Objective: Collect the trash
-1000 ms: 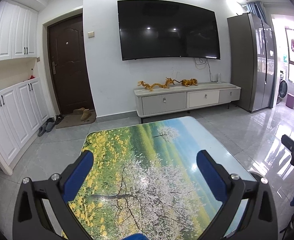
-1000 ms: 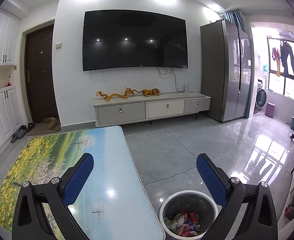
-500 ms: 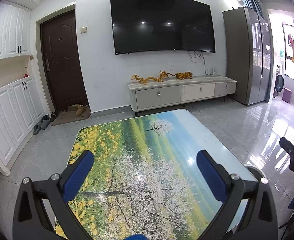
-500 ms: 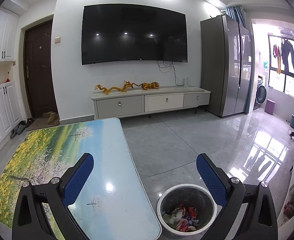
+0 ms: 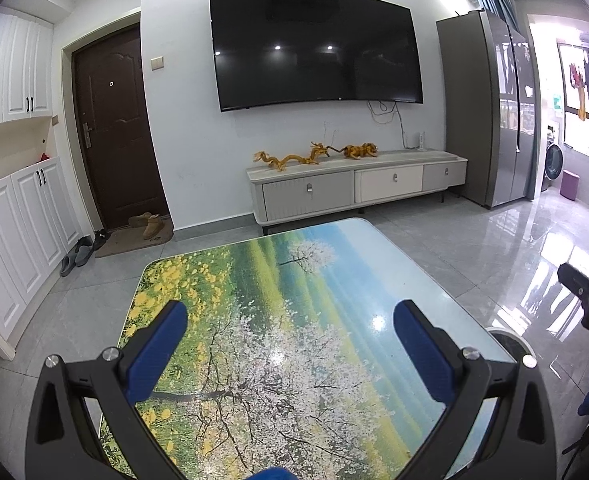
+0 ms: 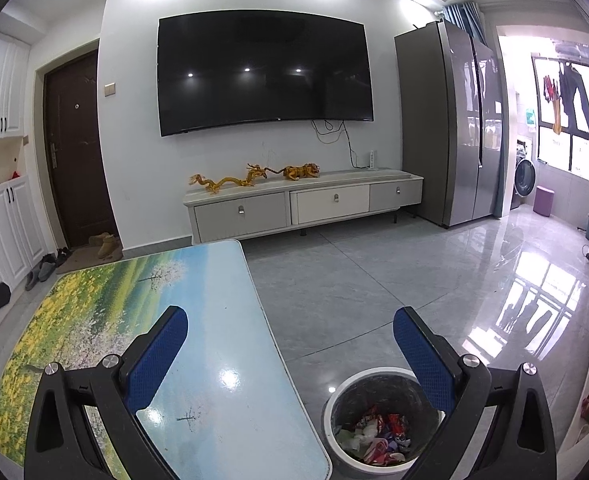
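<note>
A: From the left wrist view, we see our left gripper (image 5: 290,322) with its blue pads (image 5: 156,350) spread wide and nothing between them, held above the table (image 5: 254,280), whose top carries a printed landscape of yellow flowers, a white blossoming tree and blue sky.

B: Agreed. The tabletop shows only glare from the ceiling lights. At the far right edge we catch part of our right gripper (image 5: 586,300), dark with a bit of blue, and just below it a sliver of the white bin rim (image 5: 510,340) peeks past the table's corner.

A: Beyond the table stand the TV cabinet (image 5: 354,188) with golden dragon figures (image 5: 314,156) on top, the wall-mounted television (image 5: 314,48), the brown door (image 5: 114,132) and the grey fridge (image 5: 486,112).

B: Now the right wrist view. Our right gripper (image 6: 290,322) is also released, jaws wide apart and holding nothing, hanging over the gap between the table's right edge and the floor.

A: Under its right finger sits the trash bin (image 6: 382,380), round, white-rimmed, lined in black, standing on the floor tiles (image 6: 374,280) just beside the table (image 6: 214,320).

B: The trash (image 6: 378,436) lies inside it: crumpled wrappers, red, white and blue, heaped at the bottom.
</note>
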Motion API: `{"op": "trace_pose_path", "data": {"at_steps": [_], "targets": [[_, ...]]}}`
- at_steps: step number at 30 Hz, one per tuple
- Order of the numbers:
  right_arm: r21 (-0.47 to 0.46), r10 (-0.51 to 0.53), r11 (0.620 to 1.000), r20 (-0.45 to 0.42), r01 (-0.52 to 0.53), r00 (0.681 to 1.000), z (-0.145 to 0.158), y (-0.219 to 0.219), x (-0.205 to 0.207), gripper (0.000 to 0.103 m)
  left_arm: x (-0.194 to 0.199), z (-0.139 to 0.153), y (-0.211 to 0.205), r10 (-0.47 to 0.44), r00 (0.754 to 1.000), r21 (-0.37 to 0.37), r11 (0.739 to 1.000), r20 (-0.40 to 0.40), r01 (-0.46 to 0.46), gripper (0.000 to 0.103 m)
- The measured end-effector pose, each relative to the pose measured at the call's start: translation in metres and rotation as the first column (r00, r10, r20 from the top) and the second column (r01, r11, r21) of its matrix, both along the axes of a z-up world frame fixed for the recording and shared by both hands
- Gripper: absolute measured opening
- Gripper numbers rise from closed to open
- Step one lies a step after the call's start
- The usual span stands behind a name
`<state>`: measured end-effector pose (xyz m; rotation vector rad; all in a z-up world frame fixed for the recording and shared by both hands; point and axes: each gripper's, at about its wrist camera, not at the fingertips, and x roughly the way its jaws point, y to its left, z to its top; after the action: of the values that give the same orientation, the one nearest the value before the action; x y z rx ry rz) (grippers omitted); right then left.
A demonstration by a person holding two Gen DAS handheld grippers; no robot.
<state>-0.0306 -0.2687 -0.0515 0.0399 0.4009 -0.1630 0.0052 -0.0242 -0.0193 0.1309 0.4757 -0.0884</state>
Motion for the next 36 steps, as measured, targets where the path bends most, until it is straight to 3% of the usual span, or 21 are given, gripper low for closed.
{"op": "trace_pose_path", "data": {"at_steps": [8,15,22,31,36], "targets": [[0.042,0.023,0.999,-0.021,-0.022,1.000,-0.011,-0.016,0.018,0.103,0.026,-0.008,-0.032,-0.025,0.999,0.029,0.999,-0.048,0.027,0.103],[0.050,-0.020,0.998,-0.059,0.023,0.998,-0.012,-0.028,0.018,0.103,0.043,0.003,-0.050,-0.093,0.995,-0.009,0.996,-0.043,0.093,0.103],[0.006,-0.070,0.998,-0.036,0.070,0.997,-0.002,-0.004,-0.006,0.103,0.019,-0.001,-0.020,-0.134,0.991,-0.033,0.991,-0.025,0.133,0.103],[-0.101,-0.029,0.995,-0.043,0.025,0.999,0.011,0.037,-0.011,0.103,-0.007,0.002,0.023,-0.043,0.999,-0.080,0.996,-0.008,0.043,0.103],[-0.113,-0.036,0.993,-0.036,0.032,0.999,0.013,0.041,-0.016,0.103,-0.024,0.008,0.020,-0.045,0.999,-0.035,0.998,0.031,0.046,0.103]]}}
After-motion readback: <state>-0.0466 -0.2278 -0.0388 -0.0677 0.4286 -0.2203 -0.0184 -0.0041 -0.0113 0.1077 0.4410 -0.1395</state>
